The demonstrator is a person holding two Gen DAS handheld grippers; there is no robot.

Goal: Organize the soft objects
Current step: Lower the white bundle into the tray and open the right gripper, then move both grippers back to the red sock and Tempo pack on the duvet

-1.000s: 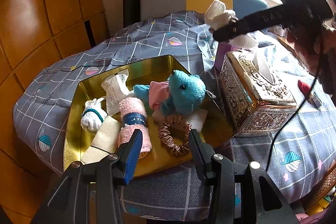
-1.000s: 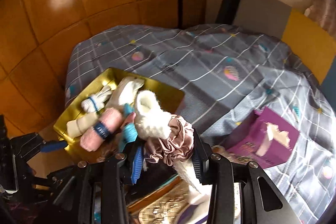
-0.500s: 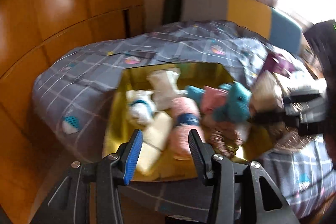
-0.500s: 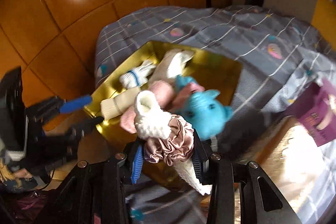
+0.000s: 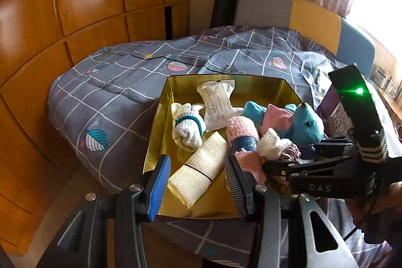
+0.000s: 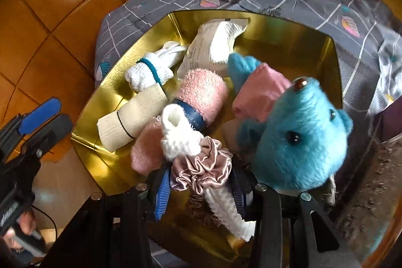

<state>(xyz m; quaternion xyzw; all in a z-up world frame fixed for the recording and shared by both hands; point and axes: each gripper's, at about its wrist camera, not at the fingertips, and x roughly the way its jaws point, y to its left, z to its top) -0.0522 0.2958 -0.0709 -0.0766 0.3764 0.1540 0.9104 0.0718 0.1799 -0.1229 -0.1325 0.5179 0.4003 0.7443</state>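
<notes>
A gold tin tray [image 5: 160, 117] [image 6: 301, 42] holds a teal plush bear [image 5: 306, 124] [image 6: 296, 142], a pink rolled towel [image 5: 242, 129] [image 6: 201, 92], a cream bandage roll [image 5: 201, 170] [image 6: 133, 112], white socks with a teal band [image 5: 187, 127] [image 6: 150, 69] and a white packet [image 5: 217, 99]. My right gripper [image 6: 201, 190] [image 5: 284, 157] is low in the tray beside the bear. Its jaws are opening, with a white knit sock [image 6: 181, 137] wrapped in a mauve scrunchie [image 6: 201, 167] still between the pads. My left gripper [image 5: 198, 183] [image 6: 37, 122] hovers open and empty at the tray's near edge.
The tray rests on a grey checked cloth [image 5: 113, 92] over a table. An ornate tissue box [image 5: 339, 117] and a purple box [image 5: 329, 97] stand right of the tray. Wooden panels [image 5: 75, 4] rise at the left, a chair back [image 5: 276, 6] behind. A hand [image 5: 377, 205] grips the right tool.
My right gripper has come down from above the table into the tray, carrying the sock and scrunchie to the bear's side. My left gripper has shifted sideways along the tray's edge and rolled.
</notes>
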